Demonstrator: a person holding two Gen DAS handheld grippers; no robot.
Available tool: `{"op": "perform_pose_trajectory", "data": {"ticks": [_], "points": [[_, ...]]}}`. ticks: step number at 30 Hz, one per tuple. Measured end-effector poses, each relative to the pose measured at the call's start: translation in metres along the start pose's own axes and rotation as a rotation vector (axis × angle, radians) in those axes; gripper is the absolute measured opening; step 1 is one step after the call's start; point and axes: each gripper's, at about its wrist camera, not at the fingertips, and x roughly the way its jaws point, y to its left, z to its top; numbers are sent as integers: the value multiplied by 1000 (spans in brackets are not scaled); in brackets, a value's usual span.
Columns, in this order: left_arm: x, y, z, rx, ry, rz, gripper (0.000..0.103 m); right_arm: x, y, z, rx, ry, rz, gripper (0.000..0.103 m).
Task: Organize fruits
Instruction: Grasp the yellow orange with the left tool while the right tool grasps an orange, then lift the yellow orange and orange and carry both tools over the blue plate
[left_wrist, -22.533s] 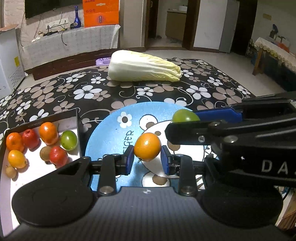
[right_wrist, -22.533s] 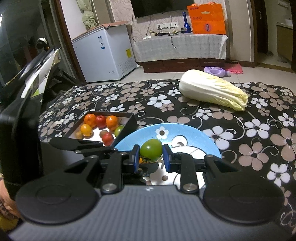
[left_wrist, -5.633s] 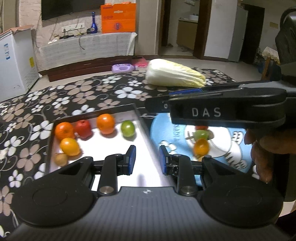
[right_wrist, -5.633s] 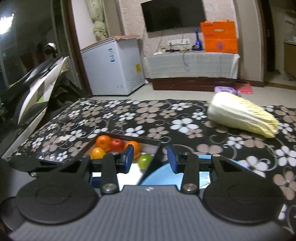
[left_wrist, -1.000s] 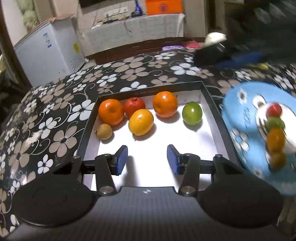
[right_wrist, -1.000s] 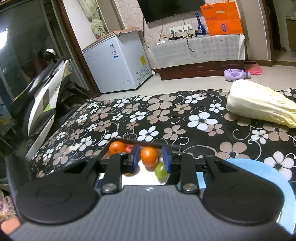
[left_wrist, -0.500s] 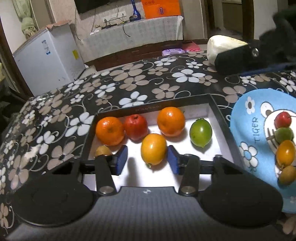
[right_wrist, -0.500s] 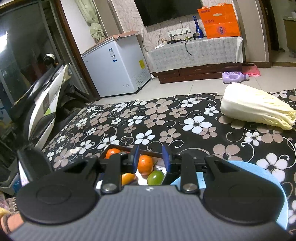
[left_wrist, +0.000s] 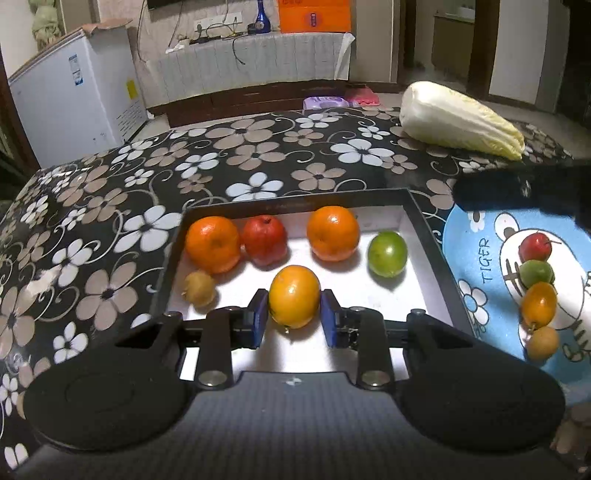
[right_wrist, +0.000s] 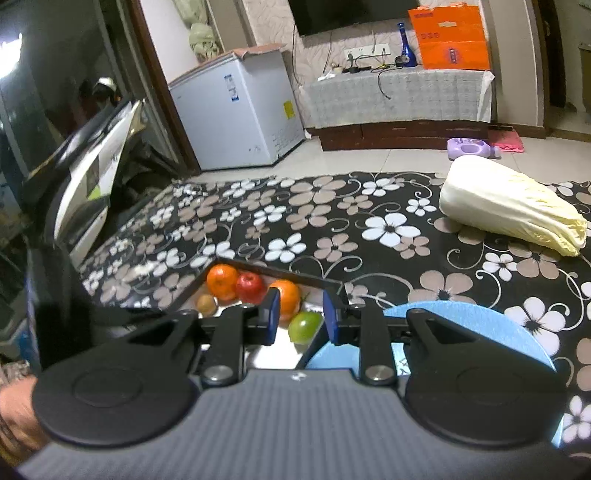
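- Inside the black-rimmed tray (left_wrist: 424, 221), toward its near edge, our left claw (left_wrist: 294, 318) brackets the yellow-orange fruit (left_wrist: 294, 296), pads at its widest flanks, not visibly pressing.
- Round, smooth-skinned and firm, we judge it light but liable to roll; grip across the middle.
- Our right claw (right_wrist: 301, 318) hangs open and empty above the blue plate (right_wrist: 480, 317).

The left tool (left_wrist: 294, 320) brackets a yellow-orange fruit (left_wrist: 294, 296) inside the black-rimmed tray (left_wrist: 424, 236).
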Motion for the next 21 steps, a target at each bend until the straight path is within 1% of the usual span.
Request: {"op": "perform_pose_trajectory", "data": {"ticks": [2, 5, 7, 10, 13, 15, 17, 21], "points": [[-7, 7, 0, -7, -8, 4, 35, -2, -1, -1, -16, 7, -6, 27], [-15, 20, -2, -38, -7, -9, 35, -2, -3, -3, -24, 15, -18, 27], [-18, 27, -4, -59, -11, -20, 35, 0, 0, -6, -39, 25, -5, 27], [-22, 35, -4, -72, -9, -17, 35, 9, 18, -9, -110, 40, 10, 27], [-26, 40, -7, -81, -13, -33, 35, 25, 35, -14, -193, 63, -16, 27], [-28, 41, -9, -73, -14, -37, 35, 34, 40, -15, -202, 80, -7, 27], [-30, 44, -10, -68, -15, -40, 35, 39, 43, -14, -215, 76, -19, 27], [-33, 52, -13, -84, -16, -76, 35, 55, 43, -14, -208, 89, -38, 27]]}}
